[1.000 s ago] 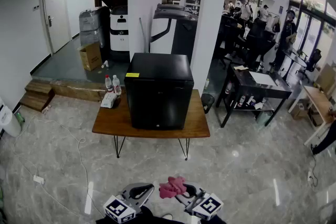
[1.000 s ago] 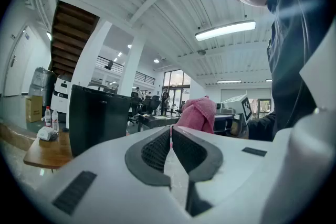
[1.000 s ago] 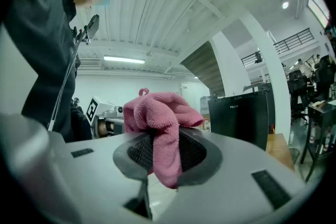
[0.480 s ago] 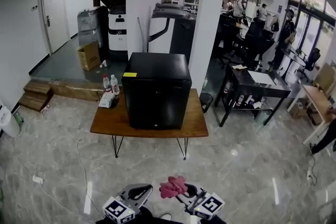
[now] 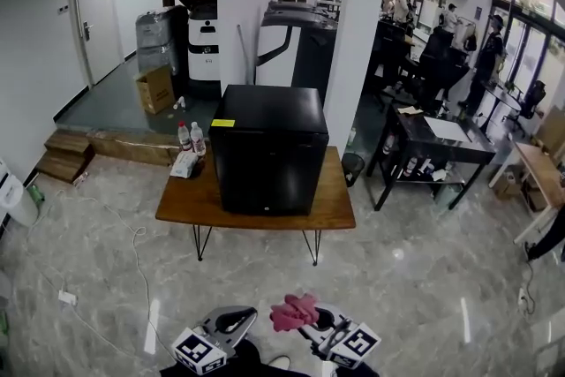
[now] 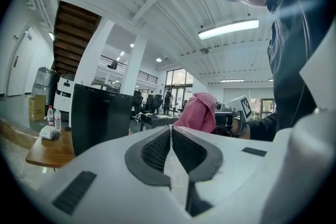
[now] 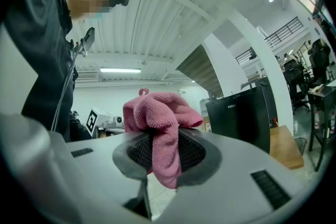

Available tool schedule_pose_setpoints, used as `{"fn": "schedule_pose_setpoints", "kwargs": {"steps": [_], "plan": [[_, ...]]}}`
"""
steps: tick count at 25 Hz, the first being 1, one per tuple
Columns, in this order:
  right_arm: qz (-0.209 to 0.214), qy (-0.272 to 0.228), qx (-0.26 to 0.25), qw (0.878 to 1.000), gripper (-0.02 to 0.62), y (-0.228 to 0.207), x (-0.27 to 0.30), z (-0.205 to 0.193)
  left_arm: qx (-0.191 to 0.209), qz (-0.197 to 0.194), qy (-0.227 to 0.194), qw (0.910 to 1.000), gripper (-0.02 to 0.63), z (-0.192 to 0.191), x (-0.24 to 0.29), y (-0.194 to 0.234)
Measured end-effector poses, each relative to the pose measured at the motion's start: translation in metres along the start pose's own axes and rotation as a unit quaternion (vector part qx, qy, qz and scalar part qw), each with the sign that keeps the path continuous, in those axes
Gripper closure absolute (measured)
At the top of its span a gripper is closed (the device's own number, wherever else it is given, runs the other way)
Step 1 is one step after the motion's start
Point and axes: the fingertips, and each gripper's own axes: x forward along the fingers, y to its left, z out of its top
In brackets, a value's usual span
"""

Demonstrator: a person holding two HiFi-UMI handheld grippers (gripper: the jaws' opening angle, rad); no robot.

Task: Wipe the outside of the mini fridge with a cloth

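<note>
one fridge (image 5: 267, 150), one cloth (image 5: 294, 312), two bottles (image 5: 184, 137) (image 5: 198, 139), one table (image 5: 330, 204)

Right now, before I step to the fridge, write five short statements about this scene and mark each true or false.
1. The right gripper is shut on the pink cloth. True.
2. The left gripper holds a bottle. False: its jaws are together on nothing.
3. The black mini fridge stands on the wooden table. True.
4. The cloth touches the fridge. False: it is held well short of it, over the floor.
5. Two water bottles stand on the table beside the fridge. True.
</note>
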Motion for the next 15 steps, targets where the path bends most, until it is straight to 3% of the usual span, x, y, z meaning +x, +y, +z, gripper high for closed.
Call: {"fn": "schedule_pose_setpoints", "kwargs": {"steps": [7, 12, 15], "plan": [[-0.004, 0.015, 0.002, 1.000, 0.505, -0.036, 0.027, 0.000, -0.007, 0.003, -0.002, 1.0000, 0.586, 0.004, 0.028, 0.042], [-0.015, -0.012, 0.013, 1.000, 0.505, -0.082, 0.071, 0.019, -0.001, 0.003, -0.004, 1.0000, 0.592, 0.017, 0.056, 0.102], [-0.021, 0.013, 0.008, 1.000, 0.505, -0.108, 0.109, 0.023, 0.001, 0.008, -0.008, 0.9999, 0.597, 0.031, 0.068, 0.148]]}}
